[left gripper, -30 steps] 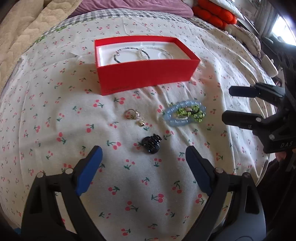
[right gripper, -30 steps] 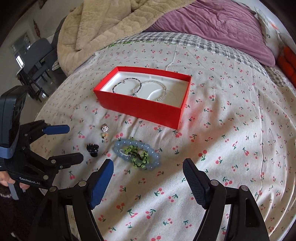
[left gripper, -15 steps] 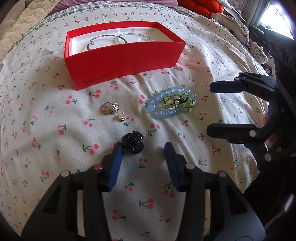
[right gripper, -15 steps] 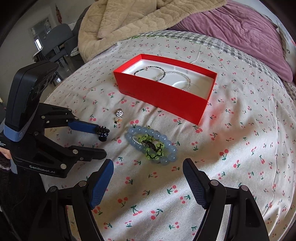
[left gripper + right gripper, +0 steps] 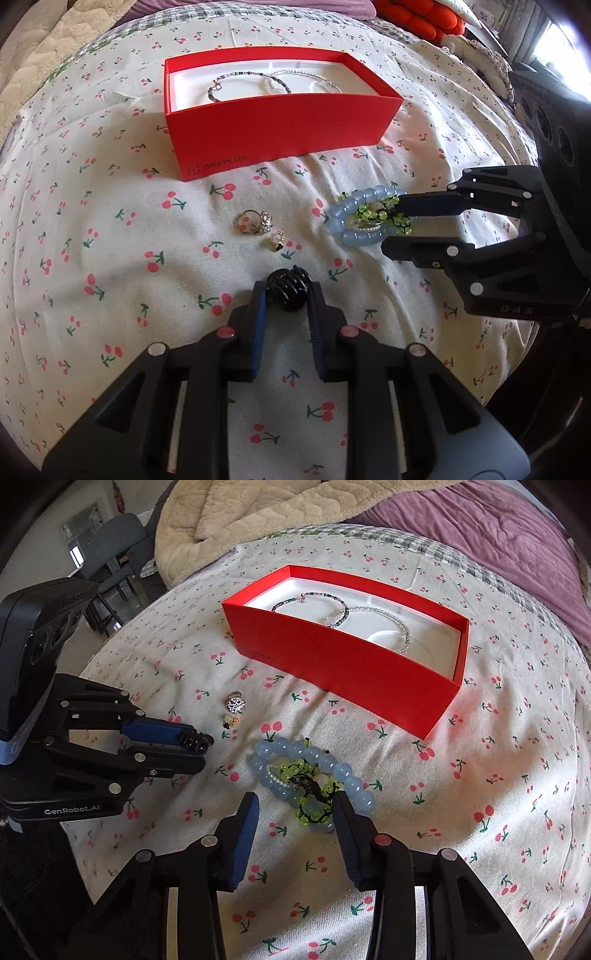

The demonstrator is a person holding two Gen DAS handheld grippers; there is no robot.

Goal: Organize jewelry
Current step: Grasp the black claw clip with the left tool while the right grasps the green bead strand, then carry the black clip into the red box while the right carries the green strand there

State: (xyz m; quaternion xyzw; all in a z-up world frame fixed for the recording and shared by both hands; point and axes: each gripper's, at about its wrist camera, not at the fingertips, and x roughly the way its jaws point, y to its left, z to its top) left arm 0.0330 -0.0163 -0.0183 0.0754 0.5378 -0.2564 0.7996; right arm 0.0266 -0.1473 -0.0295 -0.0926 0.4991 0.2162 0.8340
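Note:
My left gripper (image 5: 287, 295) points down at the cherry-print bedsheet, its jaws closing, and both blue pads touch a black hair claw (image 5: 288, 291). From the right wrist view the claw (image 5: 195, 740) sits at the left gripper's (image 5: 201, 751) tips. My right gripper (image 5: 295, 808) is closing around the near end of a pile of pale blue and green bead bracelets (image 5: 310, 771). Its right finger (image 5: 343, 812) touches the beads and its left finger stands apart. The open red box (image 5: 280, 122) behind holds two thin bead strands (image 5: 240, 83).
A sparkly ring (image 5: 253, 221) and a small gold ring (image 5: 276, 240) lie between the box and the claw. A beige blanket (image 5: 258, 524) and a purple cover (image 5: 480, 528) are bunched at the bed's far side. Chairs (image 5: 118, 554) stand beyond the left edge.
The left jaws narrowed from wide onto the hair claw. The right gripper came down and forward over the bracelet pile, and its jaws narrowed in the last half second.

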